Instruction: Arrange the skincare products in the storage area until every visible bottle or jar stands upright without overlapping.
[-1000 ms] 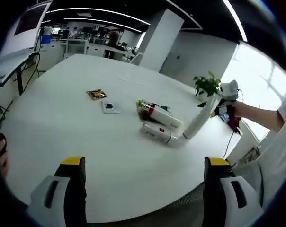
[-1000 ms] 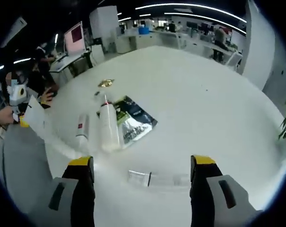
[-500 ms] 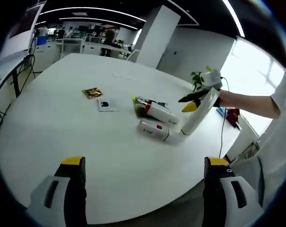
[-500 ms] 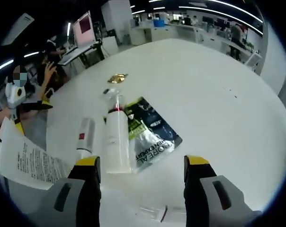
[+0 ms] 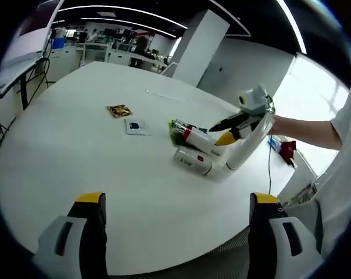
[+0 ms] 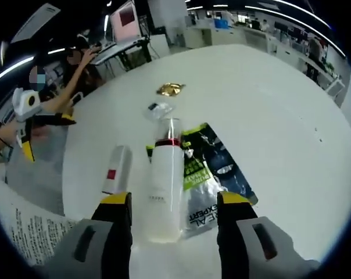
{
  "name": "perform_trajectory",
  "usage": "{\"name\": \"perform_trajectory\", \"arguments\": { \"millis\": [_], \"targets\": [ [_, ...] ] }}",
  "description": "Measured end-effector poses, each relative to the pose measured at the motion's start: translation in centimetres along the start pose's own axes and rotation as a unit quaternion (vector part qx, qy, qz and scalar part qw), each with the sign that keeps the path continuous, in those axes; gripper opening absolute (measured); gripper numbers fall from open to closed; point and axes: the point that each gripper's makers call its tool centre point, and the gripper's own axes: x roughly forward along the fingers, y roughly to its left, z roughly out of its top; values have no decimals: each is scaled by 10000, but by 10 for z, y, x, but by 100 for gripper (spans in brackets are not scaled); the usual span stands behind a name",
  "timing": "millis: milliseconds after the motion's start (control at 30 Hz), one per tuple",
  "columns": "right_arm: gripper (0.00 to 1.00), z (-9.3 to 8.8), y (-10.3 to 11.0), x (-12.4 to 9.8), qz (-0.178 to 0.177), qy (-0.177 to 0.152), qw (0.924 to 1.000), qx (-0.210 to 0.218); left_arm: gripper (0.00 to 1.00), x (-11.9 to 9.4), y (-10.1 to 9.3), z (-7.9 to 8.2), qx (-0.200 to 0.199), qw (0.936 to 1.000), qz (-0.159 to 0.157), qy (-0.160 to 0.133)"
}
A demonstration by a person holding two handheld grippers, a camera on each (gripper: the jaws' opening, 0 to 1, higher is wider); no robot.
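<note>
A white bottle (image 6: 164,192) with a red band and clear cap lies on its side, partly on a black and green pouch (image 6: 217,174). My right gripper (image 6: 174,200) is open, its jaws on either side of the bottle's base end with a gap on each side. A white tube (image 6: 116,170) with a red mark lies beside the bottle. In the left gripper view my left gripper (image 5: 177,200) is open and empty, well short of the bottle (image 5: 200,139), the tube (image 5: 193,163) and the right gripper (image 5: 219,133), which a hand holds over them.
A gold sachet (image 5: 118,110) and a small clear sachet (image 5: 135,126) lie farther out on the round white table (image 5: 76,163). A printed sheet of paper (image 6: 18,221) hangs at the table's edge. A person holds the left gripper (image 6: 45,136). Office desks stand behind.
My right gripper has moved in over the table, and the lying bottle's base now sits between its jaws. The left gripper's view has only shifted slightly.
</note>
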Motion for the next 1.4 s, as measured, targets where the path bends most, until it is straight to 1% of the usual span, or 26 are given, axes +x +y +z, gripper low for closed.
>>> {"name": "perform_trajectory", "arguments": {
  "millis": [100, 167, 233, 367, 467, 500, 567, 733, 833, 900, 1000, 1100, 1167, 1200, 1300, 1333, 1400],
  "targets": [
    [50, 4, 7, 8, 206, 105, 9996, -176, 95, 0, 0, 1, 0, 10000, -7, -14],
    [51, 7, 13, 15, 323, 174, 9990, -241, 95, 1, 2, 1, -31, 10000, 12, -28],
    [51, 7, 15, 22, 365, 297, 9980, -417, 95, 2, 2, 0, -41, 10000, 33, -15],
    [46, 7, 21, 29, 407, 407, 9962, -652, 95, 3, 1, -2, -61, 10000, 14, 17],
    [38, 7, 17, 35, 404, 436, 9960, -661, 94, 4, 1, -3, -59, 10000, -2, 43],
    [38, 8, 14, 37, 365, 416, 9964, -648, 94, 4, 1, -3, -59, 10000, -3, 51],
    [35, 8, 13, 38, 347, 489, 9957, -709, 94, 4, 1, -3, -56, 10000, -9, 57],
    [36, 6, 14, 40, 443, 656, 9949, -632, 94, 3, 3, -4, -80, 9999, 20, 69],
    [34, 6, 11, 40, 389, 797, 9938, -667, 94, 4, 0, -7, -91, 9999, 0, 132],
    [32, 0, 9, 36, 337, 1000, 9908, -843, 93, 4, 0, -8, -58, 9998, -19, 175],
    [30, -1, 7, 36, 357, 1232, 9841, -1231, 93, 5, -1, -7, -60, 9998, -33, 183],
    [30, 0, 6, 40, 360, 1347, 9811, -1342, 93, 7, 0, -8, -62, 9998, -37, 200],
    [31, 1, 7, 40, 372, 1339, 9783, -1536, 93, 8, 0, -8, -49, 9997, -58, 214],
    [31, 4, 5, 44, 382, 1304, 9774, -1620, 93, 9, 0, -8, -46, 9997, -66, 217],
    [30, 8, 3, 47, 358, 1269, 9778, -1627, 93, 10, -1, -7, -45, 9997, -77, 219],
    [30, 8, 2, 48, 373, 1262, 9769, -1683, 93, 10, -1, -7, -46, 9997, -77, 219],
    [29, 9, 0, 48, 361, 1152, 9772, -1748, 93, 11, -1, -7, -43, 9997, -90, 223]
  ]
}}
